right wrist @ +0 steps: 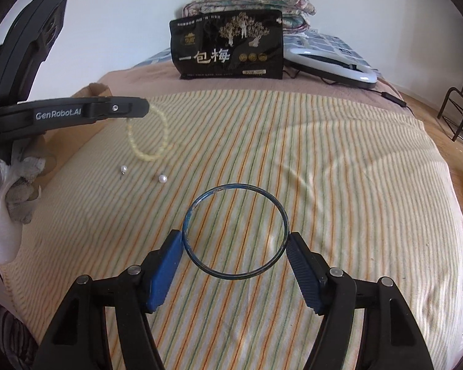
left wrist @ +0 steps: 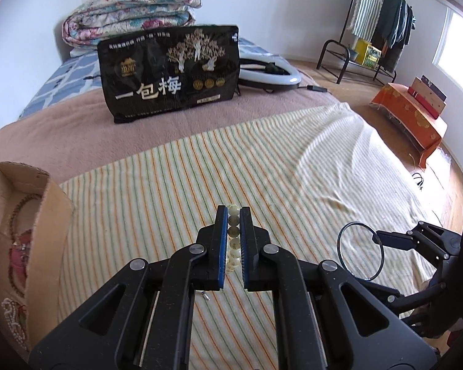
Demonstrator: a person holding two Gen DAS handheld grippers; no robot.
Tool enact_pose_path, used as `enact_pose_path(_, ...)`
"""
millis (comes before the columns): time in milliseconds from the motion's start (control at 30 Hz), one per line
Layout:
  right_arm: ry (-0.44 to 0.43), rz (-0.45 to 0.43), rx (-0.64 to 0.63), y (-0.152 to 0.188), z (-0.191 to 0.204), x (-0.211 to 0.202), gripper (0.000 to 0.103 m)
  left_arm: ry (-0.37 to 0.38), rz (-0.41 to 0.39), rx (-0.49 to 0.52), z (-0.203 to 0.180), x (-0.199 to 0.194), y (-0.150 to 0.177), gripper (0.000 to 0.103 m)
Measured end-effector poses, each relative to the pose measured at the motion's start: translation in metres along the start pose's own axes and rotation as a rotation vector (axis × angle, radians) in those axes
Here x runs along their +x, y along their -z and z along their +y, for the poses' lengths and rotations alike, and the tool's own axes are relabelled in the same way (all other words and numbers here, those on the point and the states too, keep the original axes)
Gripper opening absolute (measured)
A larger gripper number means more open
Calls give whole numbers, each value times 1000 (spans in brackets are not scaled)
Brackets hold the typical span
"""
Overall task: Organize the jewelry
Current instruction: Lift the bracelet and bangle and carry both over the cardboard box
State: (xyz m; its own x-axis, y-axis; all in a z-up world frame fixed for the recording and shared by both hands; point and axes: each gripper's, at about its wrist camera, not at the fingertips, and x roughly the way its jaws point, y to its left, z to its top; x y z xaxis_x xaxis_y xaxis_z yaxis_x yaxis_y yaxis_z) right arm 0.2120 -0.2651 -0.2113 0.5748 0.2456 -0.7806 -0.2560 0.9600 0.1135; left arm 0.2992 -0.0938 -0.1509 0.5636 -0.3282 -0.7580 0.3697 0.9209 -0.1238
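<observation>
Blue-padded left gripper [left wrist: 233, 215] is clamped on a pale yellow beaded bracelet [right wrist: 148, 137], which dangles off the bed: light, floppy, beads slick, so pinch across the strand. Right gripper [right wrist: 235, 242] spans a thin dark-blue rigid bangle [right wrist: 235, 231], pads touching its sides; stiff and light, I'd say it could twist out. Two loose white pearls [right wrist: 162, 179] lie on the striped yellow towel [right wrist: 324, 169] toward its left edge. Brown cardboard box [left wrist: 43, 215] of jewelry waits beyond that edge; black snack bag [left wrist: 169, 71] behind.
</observation>
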Motion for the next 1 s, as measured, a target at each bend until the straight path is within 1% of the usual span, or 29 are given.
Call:
enact_pose_path(200, 7, -29, -3, -6, 5, -18, 71, -3, -33, -7, 5, -26, -1, 5)
enact_pose_path(467, -4, -61, -17, -15, 22, -38, 71, -13, -73, -24, 18, -60, 2, 5)
enact_pose_path(733, -17, -91, -46, -25, 47, -57, 71, -29, -115, -45, 36, -95, 7, 5)
enact_pose_path(1000, -39, -108, -96, -36, 84, -68, 71, -56, -145, -76, 65, -124, 17, 5)
